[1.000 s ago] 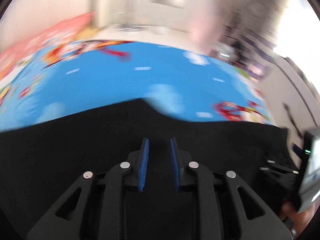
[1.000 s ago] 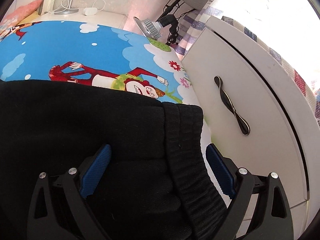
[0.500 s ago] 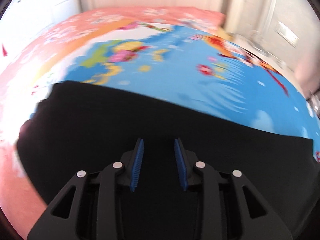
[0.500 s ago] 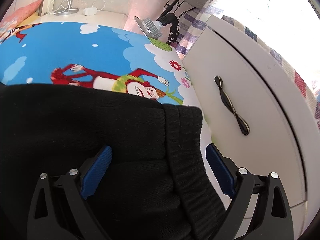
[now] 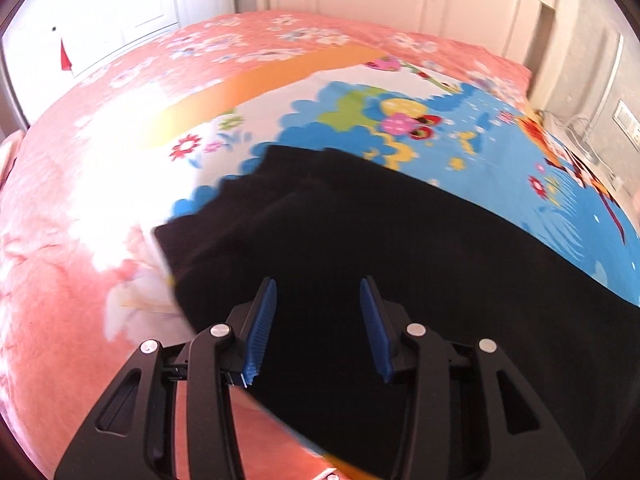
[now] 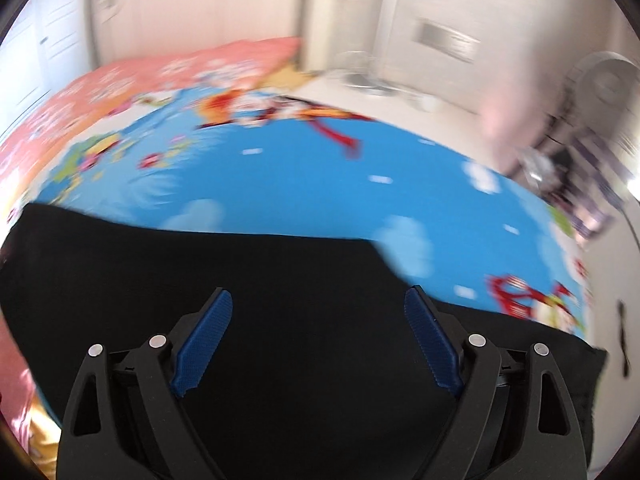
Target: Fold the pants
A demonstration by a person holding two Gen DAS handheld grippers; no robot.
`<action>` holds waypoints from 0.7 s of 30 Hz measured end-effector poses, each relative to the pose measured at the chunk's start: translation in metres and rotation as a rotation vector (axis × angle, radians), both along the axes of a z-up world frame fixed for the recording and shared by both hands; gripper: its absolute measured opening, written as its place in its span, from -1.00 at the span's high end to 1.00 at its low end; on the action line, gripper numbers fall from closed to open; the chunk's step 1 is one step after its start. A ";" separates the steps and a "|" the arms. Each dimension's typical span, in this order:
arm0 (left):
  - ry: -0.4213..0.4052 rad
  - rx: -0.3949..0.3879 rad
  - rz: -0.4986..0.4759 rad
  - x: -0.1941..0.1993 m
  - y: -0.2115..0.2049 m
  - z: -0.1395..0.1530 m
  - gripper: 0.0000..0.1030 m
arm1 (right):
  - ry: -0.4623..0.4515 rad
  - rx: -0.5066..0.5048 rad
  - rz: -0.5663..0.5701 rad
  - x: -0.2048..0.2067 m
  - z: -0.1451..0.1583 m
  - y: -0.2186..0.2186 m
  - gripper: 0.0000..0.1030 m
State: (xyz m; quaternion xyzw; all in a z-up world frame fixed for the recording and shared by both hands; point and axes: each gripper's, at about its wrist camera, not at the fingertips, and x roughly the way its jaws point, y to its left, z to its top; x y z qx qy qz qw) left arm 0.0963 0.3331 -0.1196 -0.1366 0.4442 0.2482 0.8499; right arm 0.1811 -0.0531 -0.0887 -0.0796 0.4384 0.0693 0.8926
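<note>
Black pants (image 5: 400,248) lie flat on a bed with a blue cartoon sheet (image 5: 500,160). In the left wrist view their leg ends (image 5: 224,216) point to the far left. My left gripper (image 5: 318,300) hovers over the pants near that end, jaws open and empty. In the right wrist view the pants (image 6: 280,272) stretch across the frame, with the waistband (image 6: 588,364) at the right. My right gripper (image 6: 318,312) hovers over the middle of the pants, jaws wide open and empty.
A pink floral cover (image 5: 80,240) lies on the bed's left side. White wardrobe doors (image 5: 120,8) and a headboard (image 5: 400,0) stand behind. A white cabinet (image 6: 616,320), a fan (image 6: 608,80) and a lamp stand to the right of the bed.
The left gripper swung left toward the leg ends and opened wider. The right gripper swung left from the waistband to the middle of the pants.
</note>
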 end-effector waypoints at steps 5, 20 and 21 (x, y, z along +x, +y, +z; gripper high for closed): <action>-0.007 -0.025 0.010 -0.007 0.029 -0.003 0.13 | 0.048 0.032 0.081 0.006 -0.013 0.056 -0.61; -0.057 -0.093 0.104 -0.013 0.105 0.000 -0.17 | 0.170 -0.038 0.126 0.005 -0.054 0.107 -0.65; -0.073 -0.125 0.099 -0.013 0.110 -0.001 -0.17 | 0.166 -0.045 0.118 0.004 -0.054 0.107 -0.74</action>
